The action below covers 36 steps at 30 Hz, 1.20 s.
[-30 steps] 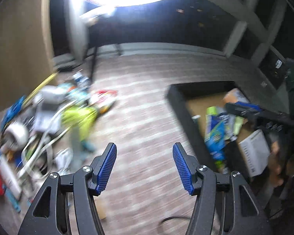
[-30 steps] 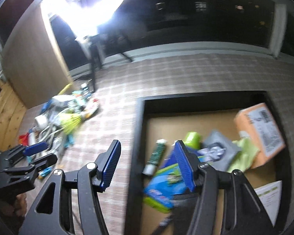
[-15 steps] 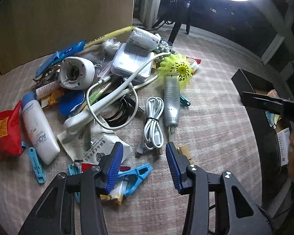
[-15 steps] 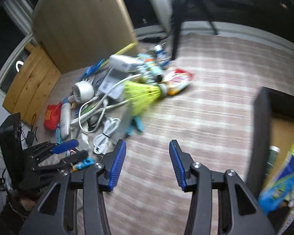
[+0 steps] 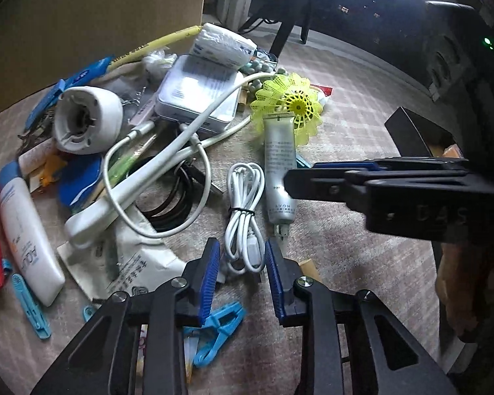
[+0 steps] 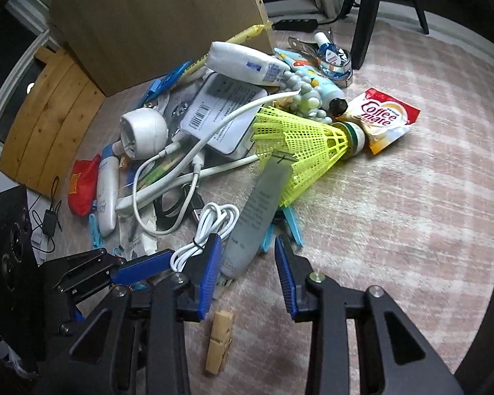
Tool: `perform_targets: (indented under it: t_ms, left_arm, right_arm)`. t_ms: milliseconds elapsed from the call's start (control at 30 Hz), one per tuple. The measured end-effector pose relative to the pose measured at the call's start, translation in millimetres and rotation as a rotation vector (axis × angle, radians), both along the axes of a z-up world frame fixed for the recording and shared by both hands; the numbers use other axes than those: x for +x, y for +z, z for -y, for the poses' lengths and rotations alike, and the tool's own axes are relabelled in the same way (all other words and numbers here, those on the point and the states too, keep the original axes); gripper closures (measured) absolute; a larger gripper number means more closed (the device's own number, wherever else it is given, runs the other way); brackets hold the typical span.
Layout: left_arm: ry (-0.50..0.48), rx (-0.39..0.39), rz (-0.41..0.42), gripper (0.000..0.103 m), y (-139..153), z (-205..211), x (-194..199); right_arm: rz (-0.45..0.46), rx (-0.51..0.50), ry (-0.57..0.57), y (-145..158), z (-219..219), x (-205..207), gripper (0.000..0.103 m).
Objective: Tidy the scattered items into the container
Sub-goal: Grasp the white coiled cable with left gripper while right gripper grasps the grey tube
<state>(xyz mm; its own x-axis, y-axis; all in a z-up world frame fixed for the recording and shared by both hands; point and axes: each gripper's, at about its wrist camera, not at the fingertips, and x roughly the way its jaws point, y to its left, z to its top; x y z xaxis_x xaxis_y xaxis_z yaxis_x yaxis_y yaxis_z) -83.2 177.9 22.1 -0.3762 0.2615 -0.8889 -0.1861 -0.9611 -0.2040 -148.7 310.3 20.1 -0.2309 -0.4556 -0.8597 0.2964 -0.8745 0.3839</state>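
Observation:
Scattered items lie in a pile on the pale carpet. My left gripper (image 5: 242, 256) hangs low over the near end of a coiled white USB cable (image 5: 243, 204). Its jaws are closing, the cable's plug lies between the blue pads, and the pads do not press on it. My right gripper (image 6: 247, 253) straddles the lower end of a silver tube (image 6: 257, 210). Its jaws are closing too, with a gap left at the right pad. In the left wrist view the right gripper (image 5: 299, 177) reaches in from the right over that silver tube (image 5: 280, 164). A corner of the black container (image 5: 408, 131) shows at the right.
A yellow shuttlecock (image 6: 306, 144), a Coffee mate sachet (image 6: 385, 118), a grey tin (image 5: 197, 95), a white round device (image 5: 85, 118), a white lotion bottle (image 5: 26, 240) and blue pegs (image 5: 220, 329) crowd the pile. A wooden peg (image 6: 219, 342) lies near my right gripper. A cardboard panel (image 6: 154, 16) stands behind.
Both grippers have swung away from the black container to the pile and dropped lower. Both pairs of jaws have narrowed, now around the cable end and the tube end.

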Motion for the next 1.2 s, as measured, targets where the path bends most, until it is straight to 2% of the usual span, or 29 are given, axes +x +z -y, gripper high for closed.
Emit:
perform_targets:
  t_ms: [367, 400, 433, 500, 567, 833, 933, 1033, 1133, 1200]
  left_arm:
    - [-0.013, 0.016, 0.016, 0.077, -8.1, -4.4, -11.2]
    - [-0.010, 0.022, 0.015, 0.077, -8.2, -4.2, -11.9]
    - [-0.008, 0.029, 0.013, 0.077, -8.5, -3.8, -12.5]
    - [-0.006, 0.037, 0.008, 0.078, -8.5, -3.3, -12.8]
    - [-0.001, 0.042, 0.004, 0.079, -8.5, -3.3, -13.0]
    - [0.042, 0.075, 0.002, 0.081, -1.0, 5.0, -5.5]
    - [0.048, 0.083, -0.009, 0.089, 8.2, 8.1, -0.4]
    - [0.046, 0.087, -0.025, 0.090, 16.9, 8.6, 4.6]
    - [0.046, 0.063, -0.032, 0.090, 17.7, 7.1, 6.6]
    - [0.048, 0.066, -0.031, 0.090, 17.1, 6.9, 7.9]
  right_arm:
    - [0.022, 0.012, -0.003, -10.0, 10.1, -16.0, 0.070]
    - [0.024, 0.009, -0.004, -9.7, 9.2, -16.9, 0.072]
    - [0.023, 0.005, -0.002, -10.0, 8.3, -16.7, 0.080]
    - [0.026, 0.005, 0.007, -10.7, 8.0, -14.4, 0.087]
    - [0.025, 0.004, 0.009, -10.4, 7.3, -12.1, 0.090]
    - [0.031, -0.055, -0.004, 0.7, -8.4, 1.6, 0.091]
    - [0.032, -0.096, -0.016, 8.7, -13.9, 4.1, 0.091]
    - [0.054, -0.151, -0.020, 13.8, -20.7, 5.2, 0.091]
    - [0.013, -0.078, -0.011, 15.9, -23.8, 11.9, 0.091]
    - [0.016, -0.070, -0.006, 13.8, -26.5, 15.1, 0.091]
